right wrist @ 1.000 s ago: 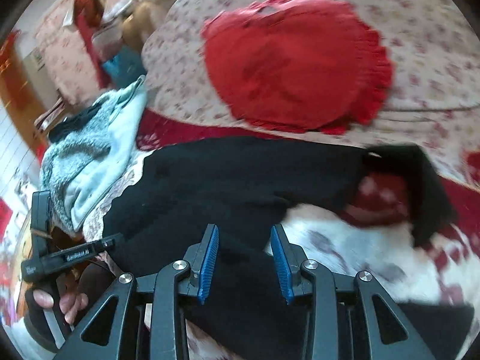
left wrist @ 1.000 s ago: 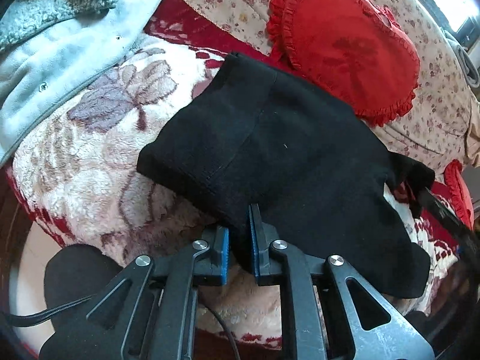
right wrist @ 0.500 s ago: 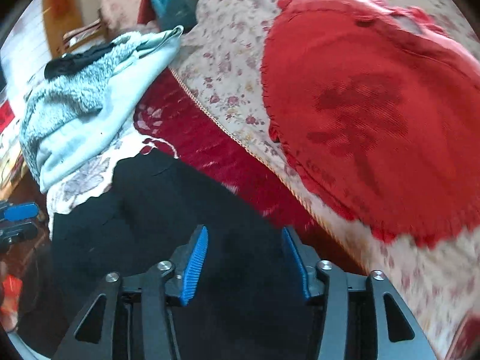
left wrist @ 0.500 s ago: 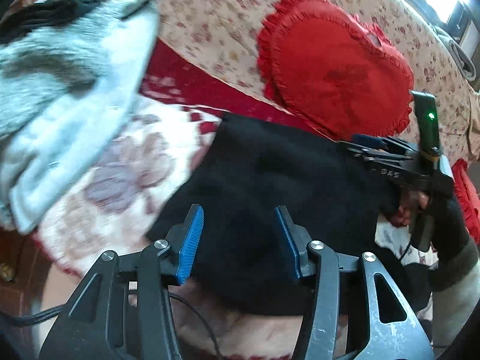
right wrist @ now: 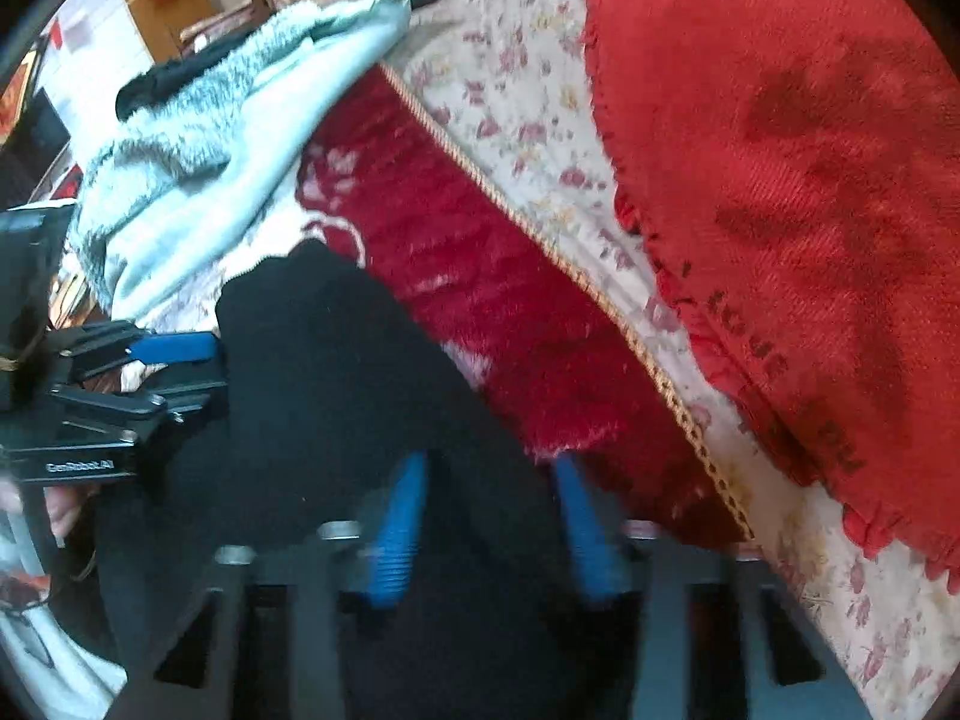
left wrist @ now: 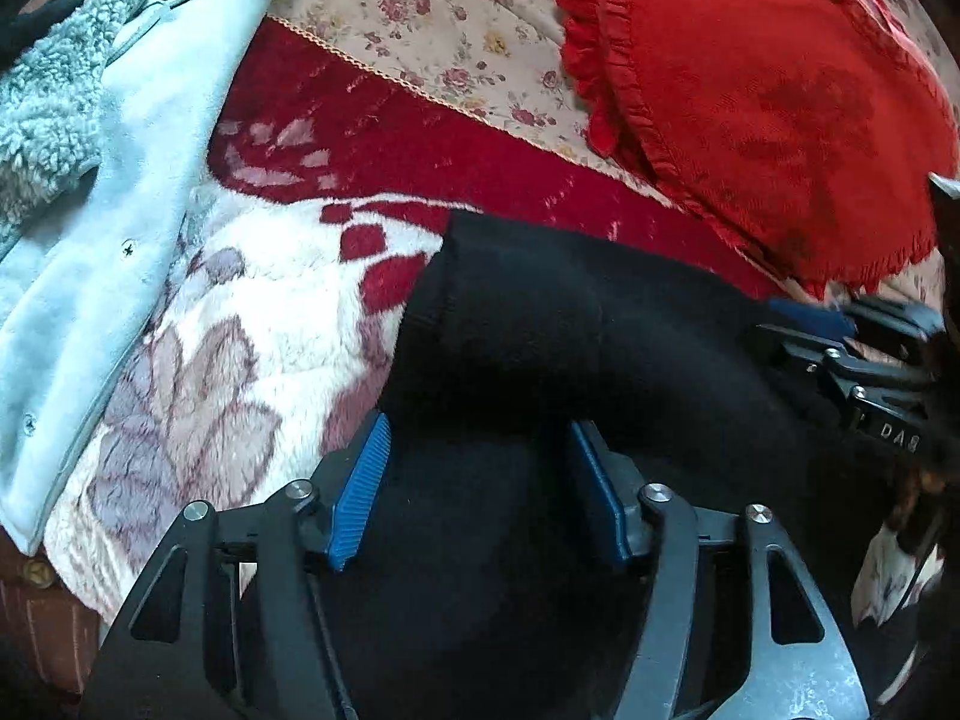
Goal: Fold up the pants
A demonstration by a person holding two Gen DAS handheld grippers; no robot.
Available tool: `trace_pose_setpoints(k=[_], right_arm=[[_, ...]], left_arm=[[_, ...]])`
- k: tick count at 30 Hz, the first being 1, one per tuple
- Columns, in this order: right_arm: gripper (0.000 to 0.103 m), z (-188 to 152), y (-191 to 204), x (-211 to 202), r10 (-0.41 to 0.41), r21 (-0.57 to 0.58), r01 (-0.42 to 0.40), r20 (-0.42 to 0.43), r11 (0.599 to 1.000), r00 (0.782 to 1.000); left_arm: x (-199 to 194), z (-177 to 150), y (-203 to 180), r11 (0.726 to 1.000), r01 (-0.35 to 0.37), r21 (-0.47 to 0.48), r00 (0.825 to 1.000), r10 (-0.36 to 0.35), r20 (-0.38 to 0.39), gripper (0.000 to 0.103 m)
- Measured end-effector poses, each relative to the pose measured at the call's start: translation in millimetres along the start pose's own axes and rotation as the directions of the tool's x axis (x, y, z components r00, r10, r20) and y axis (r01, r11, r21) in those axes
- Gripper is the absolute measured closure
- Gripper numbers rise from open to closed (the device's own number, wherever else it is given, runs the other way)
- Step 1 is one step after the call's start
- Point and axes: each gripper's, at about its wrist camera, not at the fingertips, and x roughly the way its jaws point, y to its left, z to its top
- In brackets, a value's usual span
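Two claws over black pants [left wrist: 540, 324], left claw [left wrist: 480, 492] opening, right claw [right wrist: 489, 534] closing, nothing gripped.

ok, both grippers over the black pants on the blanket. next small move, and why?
Probably let the right gripper finish closing on the black pants: its jaws are closing with the fabric between them near the far edge. The left gripper is opening over the pants' other end and grips nothing, so the right pinch comes first.
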Motion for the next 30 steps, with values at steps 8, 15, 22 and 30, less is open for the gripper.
trace_pose_setpoints(k=[8,15,22,30], right_arm=[[0.097,-21.9,55.1,-83.3,-0.055,-0.012,0.057,0.16,0.998,0.986],[0.101,-56.6,120.1,-127.7,-0.124,-0.032,0.138,0.264,0.99,0.957],[0.05,-42.3,72.5,-94.8,-0.167,0.082,0.155,0.156,0.984,0.974],[0.05,-1.9,16.1,-36.3,-0.131,0.045,0.129,0.042,0.991,0.99]], left_arm=[[-47.8,-16.7,46.5,0.994,-0.008,-0.111,0.996,0.018,0.085,0.041],[-100.2,-47.1,99.3,0.976,-0.002,-0.218,0.987,0.037,0.157,0.041],[-88.6,-60.4,66.3,0.989,0.075,-0.129,0.993,-0.063,0.098,0.041],[-48.5,-34.1,19.9,0.992,0.115,-0.052,0.993,-0.113,0.031,0.041]])
